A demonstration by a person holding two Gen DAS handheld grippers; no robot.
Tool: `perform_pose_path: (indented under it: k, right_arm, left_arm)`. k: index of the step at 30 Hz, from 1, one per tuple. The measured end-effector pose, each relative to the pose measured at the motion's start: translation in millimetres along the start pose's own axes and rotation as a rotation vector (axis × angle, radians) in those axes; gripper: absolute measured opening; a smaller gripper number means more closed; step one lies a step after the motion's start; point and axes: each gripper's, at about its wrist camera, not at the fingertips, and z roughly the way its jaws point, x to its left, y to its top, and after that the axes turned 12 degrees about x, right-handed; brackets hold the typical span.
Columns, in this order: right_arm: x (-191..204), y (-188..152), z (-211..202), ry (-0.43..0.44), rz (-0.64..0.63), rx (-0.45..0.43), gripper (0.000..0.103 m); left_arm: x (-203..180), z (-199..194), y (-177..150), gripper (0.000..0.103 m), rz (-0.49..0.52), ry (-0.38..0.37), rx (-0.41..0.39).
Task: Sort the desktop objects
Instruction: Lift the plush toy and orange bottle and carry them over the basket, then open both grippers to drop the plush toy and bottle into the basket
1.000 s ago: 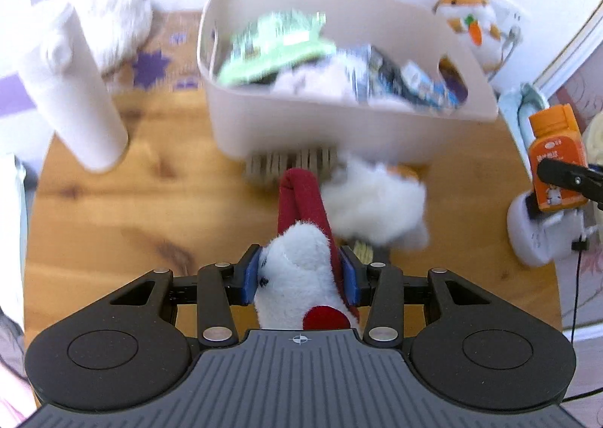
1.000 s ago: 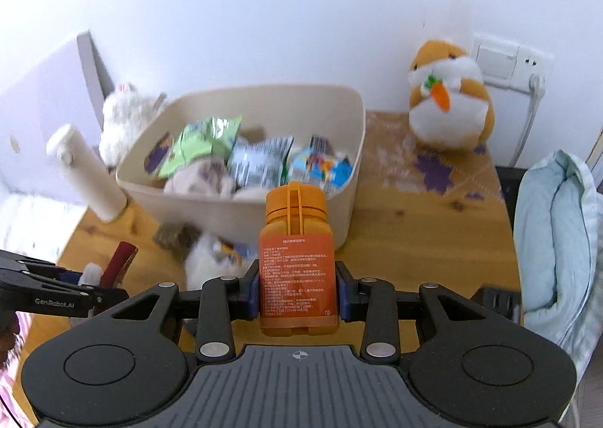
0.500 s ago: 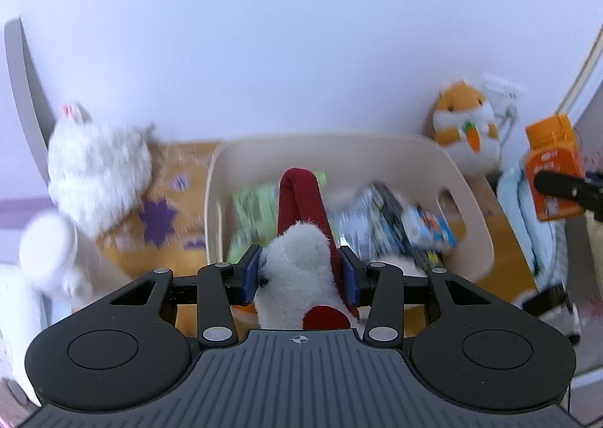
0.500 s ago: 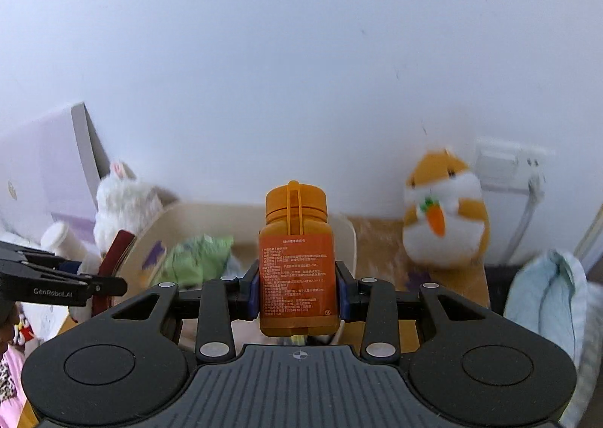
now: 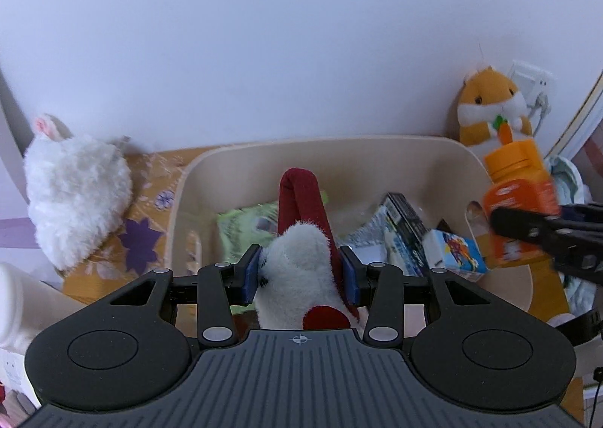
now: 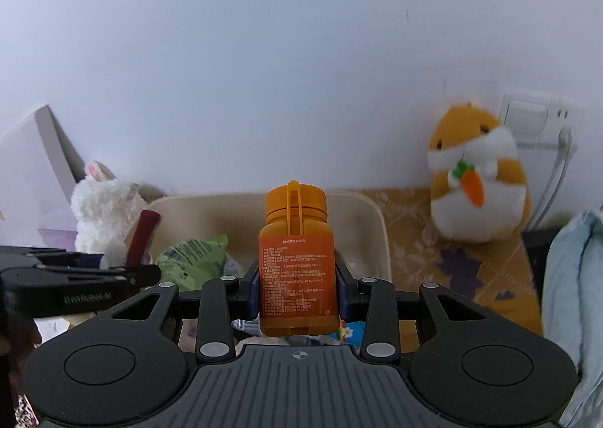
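Tongs first: my left gripper (image 5: 299, 275) is clenched on a white plush (image 5: 297, 269) with a red scarf, its blue pads pressing both flanks. My right gripper (image 6: 297, 288) is grasping an orange bottle (image 6: 296, 269) upright by its labelled body. Both loads hang over the near part of the cream bin (image 5: 339, 153), the bottle toward its right end. Inside the bin lie a green packet (image 5: 245, 220) and other packets. Beyond, on the desk (image 6: 414, 209) by the wall, sit a white rabbit (image 5: 75, 187) left and a hamster (image 6: 478, 179) right.
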Motion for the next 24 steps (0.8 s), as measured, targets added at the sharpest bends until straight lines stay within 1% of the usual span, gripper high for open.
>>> perform_pose_path:
  k: [6,10,12,14,15,16,17,18,19,20,22,24]
  right_arm:
    - [8,-8,32,-0.020,-0.023,0.078,0.036]
    - [12,-11,44,-0.049,-0.042,0.111,0.036]
    - [14,-13,48,-0.058,-0.055,0.122,0.036]
    - [15,-15,51,-0.073,-0.069,0.140,0.036]
    - [16,-16,52,-0.077,-0.073,0.148,0.035]
    - [16,-17,52,-0.078,-0.076,0.149,0.041]
    - [16,-17,50,-0.079,-0.077,0.142,0.046]
    - [16,-17,47,-0.074,-0.078,0.136,0.046]
    - [17,-17,44,-0.078,-0.078,0.129,0.049]
    - [16,-17,43,-0.083,-0.077,0.126,0.053]
    - [15,-17,35,-0.081,-0.068,0.113,0.071]
    - [14,-19,26,-0.076,-0.053,0.095,0.078]
  left_arm:
    - [-19,15,-1,0.044,0.022,-0.009,0.029]
    - [-23,24,-4,0.045,0.049,0.013,0.042]
    - [-22,26,-5,0.046,0.050,0.013,0.048]
    - [-22,25,-6,0.050,0.045,0.025,0.038]
    - [-23,24,-7,0.059,0.044,0.028,0.033]
    - [-22,23,-8,0.068,0.043,0.027,0.027]
    - [-22,21,-9,0.070,0.031,0.040,0.018]
    - [-21,19,-10,0.076,0.018,0.050,0.011]
    - [-19,17,-12,0.081,0.000,0.060,0.008]
    - [-17,15,-13,0.082,-0.017,0.062,0.008]
    - [-11,11,-15,0.083,-0.042,0.044,0.008]
    - [-8,5,-17,0.083,-0.051,0.036,0.005]
